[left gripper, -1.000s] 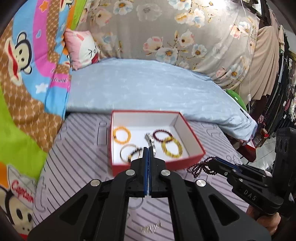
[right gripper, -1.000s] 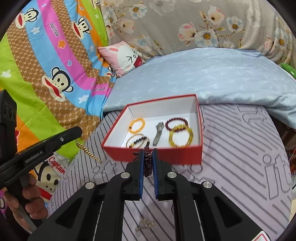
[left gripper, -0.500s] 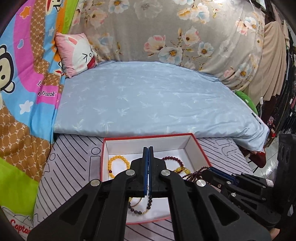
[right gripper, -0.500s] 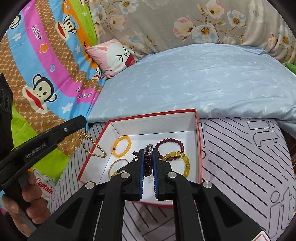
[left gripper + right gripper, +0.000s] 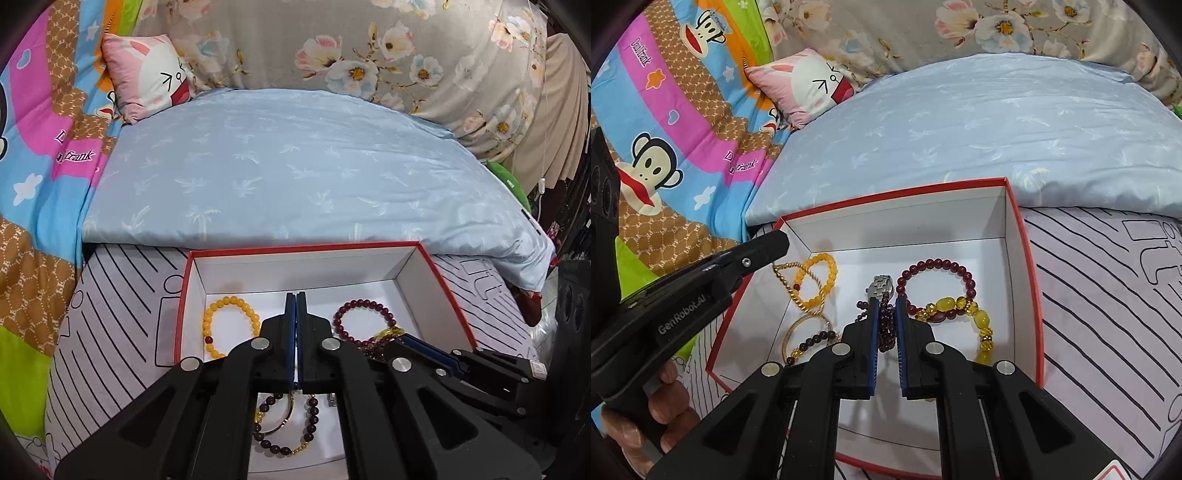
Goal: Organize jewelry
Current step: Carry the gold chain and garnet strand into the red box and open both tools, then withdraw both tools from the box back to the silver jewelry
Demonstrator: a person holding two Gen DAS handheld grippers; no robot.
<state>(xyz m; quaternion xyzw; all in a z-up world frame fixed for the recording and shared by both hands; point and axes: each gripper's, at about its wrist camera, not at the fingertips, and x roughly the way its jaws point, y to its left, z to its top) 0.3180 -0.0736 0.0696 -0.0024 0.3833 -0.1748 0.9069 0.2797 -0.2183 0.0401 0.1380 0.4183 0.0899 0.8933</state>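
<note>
A red box [image 5: 1014,206] with a white inside lies on the striped bed cover; it also shows in the left wrist view [image 5: 430,254]. In it lie an orange bead bracelet [image 5: 829,271], a dark red bead bracelet [image 5: 938,264], a yellow bead bracelet [image 5: 980,319], a silver watch [image 5: 881,286] and a dark bead bracelet [image 5: 284,448]. My right gripper [image 5: 886,306] is over the box, shut on a dark red bead string [image 5: 886,325]. My left gripper [image 5: 296,306] is shut on a thin gold chain [image 5: 792,284] that hangs over the box's left side.
A light blue quilt [image 5: 295,173] lies just behind the box. A pink cartoon pillow [image 5: 809,85] and a colourful monkey-print blanket [image 5: 665,122] are at the left. Clothes hang at the far right [image 5: 561,110].
Both grippers have moved forward from the box's front edge to over its inside, carrying the gold chain and the dark red bead string. The chain now hangs inside the box.
</note>
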